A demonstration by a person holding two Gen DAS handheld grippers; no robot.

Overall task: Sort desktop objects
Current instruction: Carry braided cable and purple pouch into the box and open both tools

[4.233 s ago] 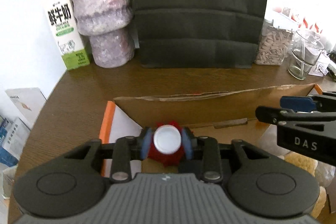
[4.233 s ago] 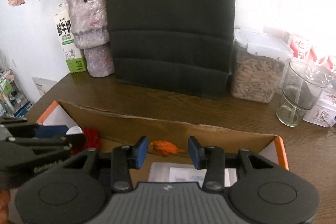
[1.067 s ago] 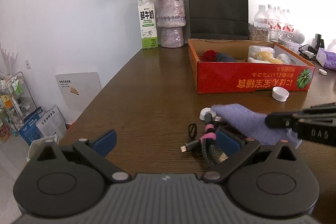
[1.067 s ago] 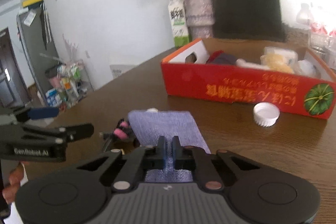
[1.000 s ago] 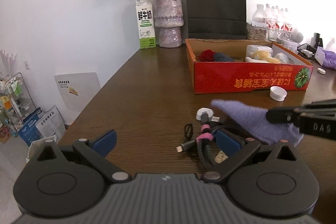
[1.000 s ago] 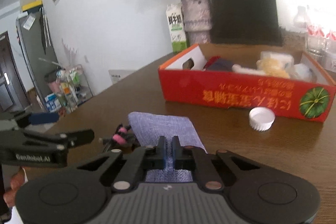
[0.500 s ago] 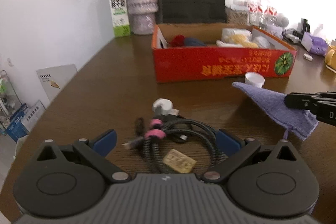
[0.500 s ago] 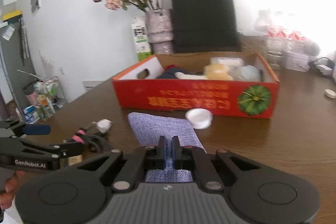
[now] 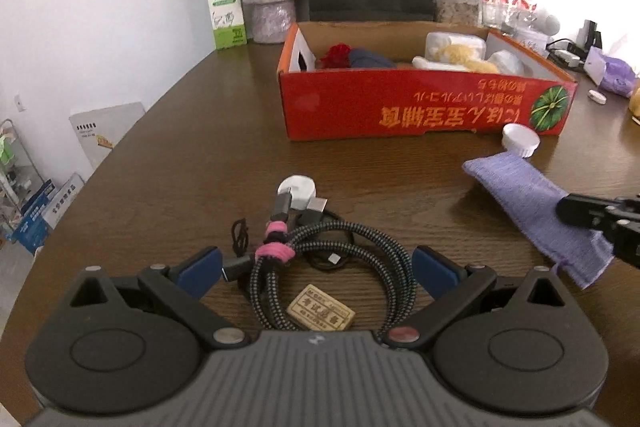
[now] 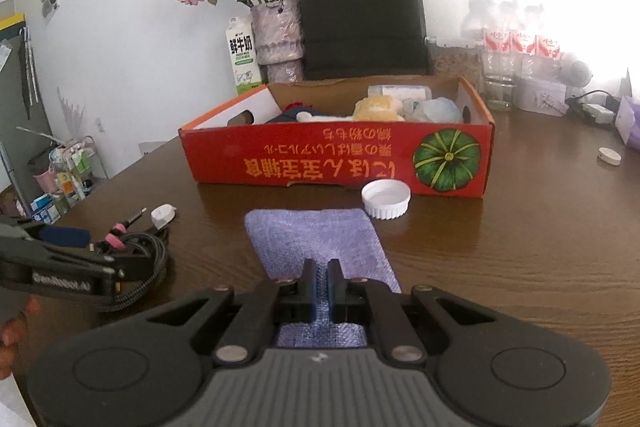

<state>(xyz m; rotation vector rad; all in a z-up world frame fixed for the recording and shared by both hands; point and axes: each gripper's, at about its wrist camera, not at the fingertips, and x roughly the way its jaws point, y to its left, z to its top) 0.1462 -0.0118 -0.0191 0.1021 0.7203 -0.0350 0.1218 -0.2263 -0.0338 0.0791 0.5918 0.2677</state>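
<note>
My right gripper (image 10: 320, 277) is shut on a purple knitted cloth (image 10: 320, 239), held just above the brown table; the cloth also shows in the left wrist view (image 9: 532, 203). My left gripper (image 9: 316, 267) is open wide, its blue pads on either side of a coiled braided cable bundle (image 9: 320, 259) with pink ties and a white plug (image 9: 298, 191). A small tan tag (image 9: 322, 313) lies inside the coil. A red cardboard box (image 10: 336, 159) holding several items stands beyond; it also shows in the left wrist view (image 9: 420, 107).
A white jar lid (image 10: 386, 199) lies in front of the box. A milk carton (image 9: 224, 11), a vase of dried roses (image 10: 278, 35), a black paper bag (image 10: 362, 15), jars and bottles (image 10: 516, 55) stand at the back. The table edge drops off at left.
My left gripper has moved forward, so the cable bundle now lies between its open fingers. My right gripper has carried the purple cloth right and toward the box.
</note>
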